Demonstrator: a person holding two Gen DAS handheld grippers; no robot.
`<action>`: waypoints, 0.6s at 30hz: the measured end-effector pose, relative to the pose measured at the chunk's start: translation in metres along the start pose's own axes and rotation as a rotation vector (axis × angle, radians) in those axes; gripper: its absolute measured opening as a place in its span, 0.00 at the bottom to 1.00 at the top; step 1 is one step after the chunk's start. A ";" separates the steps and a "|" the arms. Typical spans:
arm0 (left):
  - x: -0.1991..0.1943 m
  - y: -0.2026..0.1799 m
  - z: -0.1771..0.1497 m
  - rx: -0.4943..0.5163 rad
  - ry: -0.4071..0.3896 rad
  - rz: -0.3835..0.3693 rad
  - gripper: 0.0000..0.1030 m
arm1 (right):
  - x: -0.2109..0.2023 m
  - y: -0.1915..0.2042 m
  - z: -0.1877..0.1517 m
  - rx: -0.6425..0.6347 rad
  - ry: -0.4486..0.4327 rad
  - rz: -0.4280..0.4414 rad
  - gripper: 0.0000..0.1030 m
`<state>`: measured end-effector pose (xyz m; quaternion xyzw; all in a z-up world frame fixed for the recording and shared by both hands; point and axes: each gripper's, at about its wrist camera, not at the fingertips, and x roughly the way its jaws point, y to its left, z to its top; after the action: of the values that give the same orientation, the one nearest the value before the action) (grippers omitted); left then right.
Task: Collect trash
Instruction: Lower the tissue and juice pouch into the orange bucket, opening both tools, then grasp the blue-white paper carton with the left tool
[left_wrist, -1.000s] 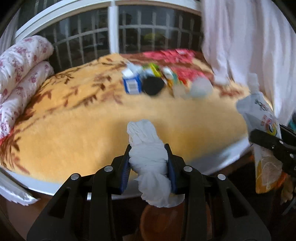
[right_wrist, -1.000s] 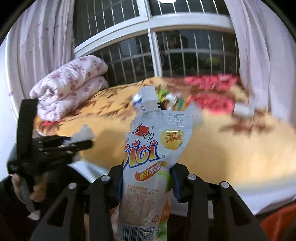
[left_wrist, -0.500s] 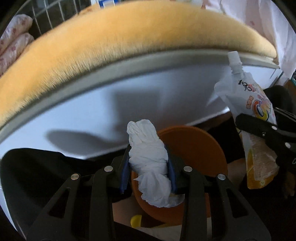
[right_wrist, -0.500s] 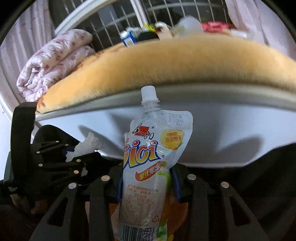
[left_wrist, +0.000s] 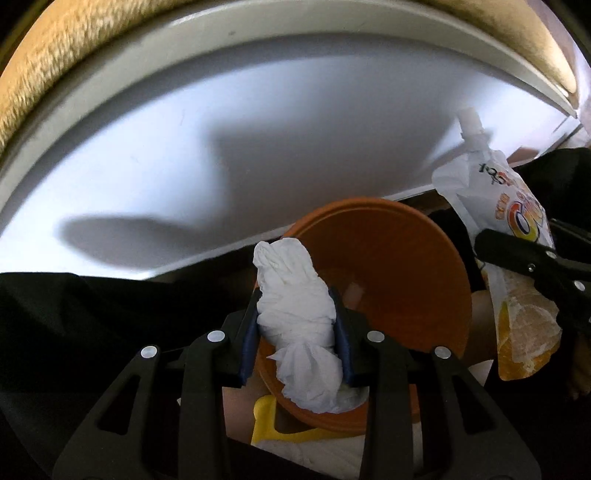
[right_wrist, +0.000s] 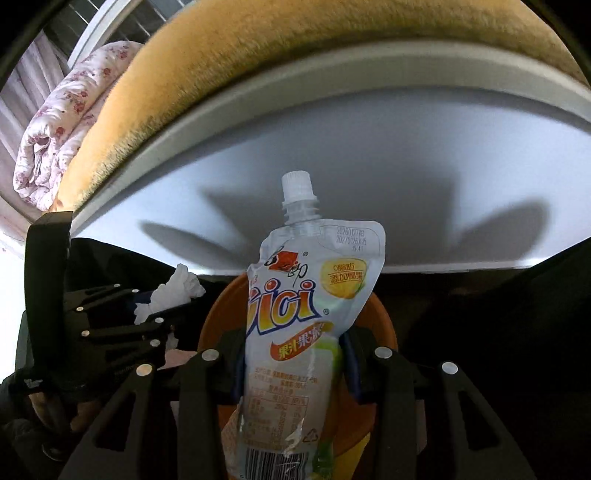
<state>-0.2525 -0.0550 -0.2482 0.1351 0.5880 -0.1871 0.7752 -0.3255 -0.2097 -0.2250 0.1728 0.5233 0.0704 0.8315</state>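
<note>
My left gripper (left_wrist: 297, 334) has its jaws pinching a crumpled white tissue (left_wrist: 295, 314), which sticks up and spills down between the blue pads. My right gripper (right_wrist: 295, 363) has its jaws clamped on a drink pouch (right_wrist: 310, 314), held upright with its white screw cap on top and bright lettering across its front.

Below and just past both grippers sits an orange bin (left_wrist: 388, 266), round-rimmed and open. In the left wrist view, the tissue hangs over the bin's near rim, and the pouch shows to the right of the bin. In the right wrist view, the pouch covers the middle of the bin.

Behind the bin rises the pale side of the bed (right_wrist: 369, 155), topped by a fuzzy yellow blanket (right_wrist: 295, 55). A rolled floral quilt (right_wrist: 62, 122) lies at the bed's far left.
</note>
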 end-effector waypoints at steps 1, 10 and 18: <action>0.001 0.001 0.000 -0.005 0.004 0.011 0.47 | 0.002 0.000 0.000 0.001 0.008 0.001 0.45; 0.001 0.004 0.001 -0.023 0.005 0.037 0.84 | -0.004 -0.004 0.002 0.021 -0.021 -0.028 0.69; -0.022 0.008 -0.009 -0.058 -0.072 0.029 0.84 | -0.028 -0.004 0.001 0.031 -0.108 -0.039 0.69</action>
<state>-0.2618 -0.0417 -0.2292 0.1143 0.5631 -0.1635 0.8020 -0.3375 -0.2217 -0.2024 0.1790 0.4818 0.0368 0.8570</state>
